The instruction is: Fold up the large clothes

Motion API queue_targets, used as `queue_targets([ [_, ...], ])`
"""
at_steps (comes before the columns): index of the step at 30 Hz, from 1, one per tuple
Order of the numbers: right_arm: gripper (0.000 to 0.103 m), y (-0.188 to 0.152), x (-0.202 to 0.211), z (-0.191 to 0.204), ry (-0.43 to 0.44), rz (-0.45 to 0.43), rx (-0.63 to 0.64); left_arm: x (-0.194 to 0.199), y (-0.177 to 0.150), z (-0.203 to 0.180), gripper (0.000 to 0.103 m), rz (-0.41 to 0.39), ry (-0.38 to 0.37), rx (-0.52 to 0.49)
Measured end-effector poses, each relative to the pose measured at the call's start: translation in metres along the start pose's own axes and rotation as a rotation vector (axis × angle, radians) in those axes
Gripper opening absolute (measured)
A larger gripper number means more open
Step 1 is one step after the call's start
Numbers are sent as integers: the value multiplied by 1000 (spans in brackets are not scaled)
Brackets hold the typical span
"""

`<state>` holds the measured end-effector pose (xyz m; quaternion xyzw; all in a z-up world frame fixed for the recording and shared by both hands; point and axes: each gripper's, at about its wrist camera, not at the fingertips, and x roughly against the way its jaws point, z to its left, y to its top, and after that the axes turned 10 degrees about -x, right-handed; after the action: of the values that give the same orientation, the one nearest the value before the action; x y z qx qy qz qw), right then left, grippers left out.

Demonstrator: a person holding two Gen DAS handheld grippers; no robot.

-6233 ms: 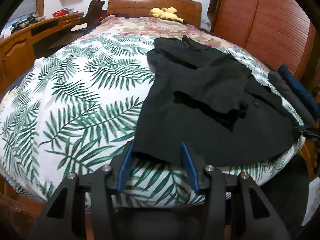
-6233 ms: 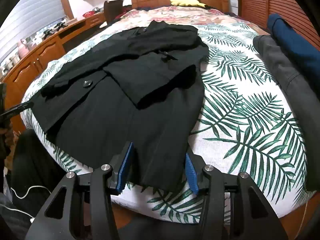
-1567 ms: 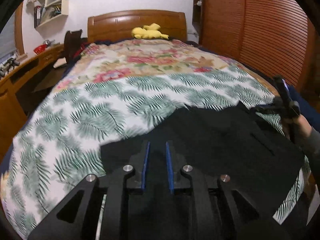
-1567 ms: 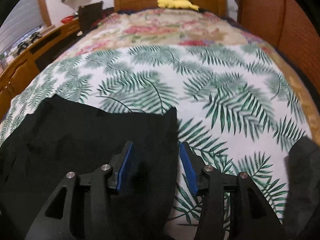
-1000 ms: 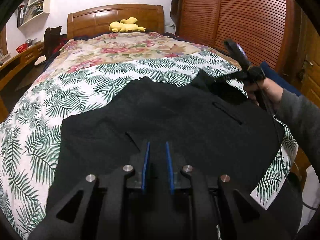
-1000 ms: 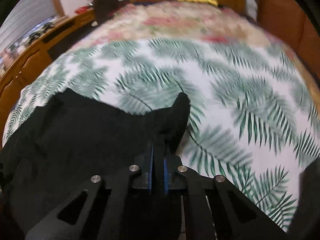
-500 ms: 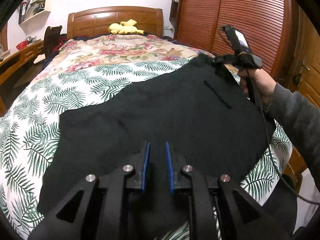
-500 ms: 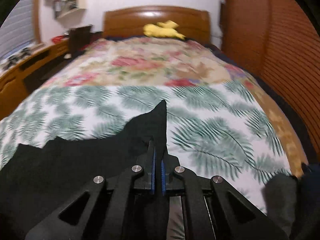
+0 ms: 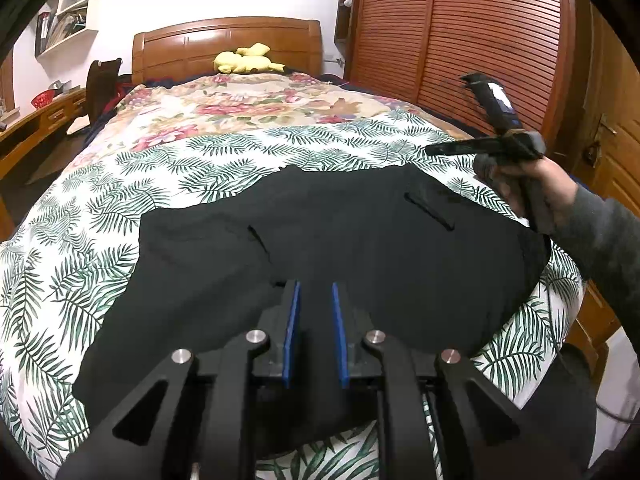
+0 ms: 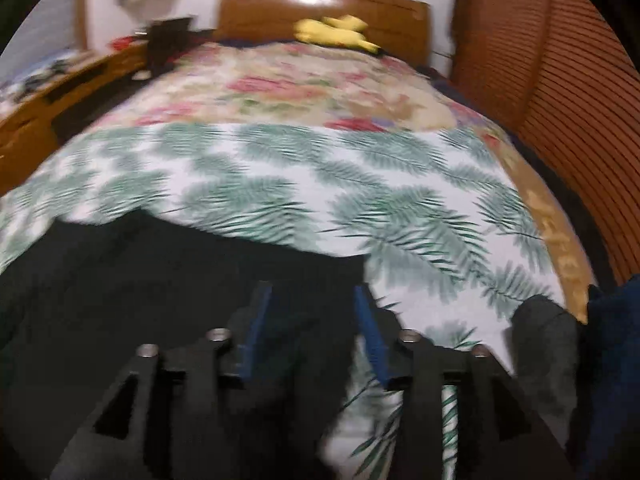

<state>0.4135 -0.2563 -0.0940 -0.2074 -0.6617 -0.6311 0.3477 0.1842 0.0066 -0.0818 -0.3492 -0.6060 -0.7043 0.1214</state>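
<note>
A large black garment (image 9: 360,248) lies folded and spread on the near end of the bed, over the palm-leaf cover (image 9: 100,216). My left gripper (image 9: 314,292) hovers over its near edge, jaws a narrow gap apart, nothing visibly clamped. My right gripper (image 10: 312,300) is open above the garment's far right corner (image 10: 200,272); that view is motion-blurred. The right gripper also shows in the left wrist view (image 9: 492,136), held in a hand above the garment's right edge.
A yellow plush toy (image 9: 246,60) lies by the wooden headboard (image 9: 228,46). A slatted wooden wardrobe (image 9: 460,32) stands at the right. Grey and blue folded clothes (image 10: 560,340) lie at the bed's right edge. A wooden desk (image 9: 36,120) runs along the left.
The right gripper has opened and let go of the garment's corner, which now lies flat on the bed. The left gripper's jaws have parted slightly.
</note>
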Motion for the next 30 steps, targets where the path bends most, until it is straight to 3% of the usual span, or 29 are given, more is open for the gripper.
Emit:
queue_targets([
  [7,49,-61,53,48,132,25,104,2,-3,-5,14,-1,1,-3],
  [14,49,-127,80,105,279,83,204,7,-8,-14,14,-1,-14,5],
  [19,49,-152,78,127,296,106,238,12,-15,-21,14,1,-16,8],
  [22,50,-169,53,130,279,179,248,13,-16,-27,14,2,-8,4],
  [30,50,-167,66,119,270,164,177,8,-20,-42,14,26,-26,-3],
])
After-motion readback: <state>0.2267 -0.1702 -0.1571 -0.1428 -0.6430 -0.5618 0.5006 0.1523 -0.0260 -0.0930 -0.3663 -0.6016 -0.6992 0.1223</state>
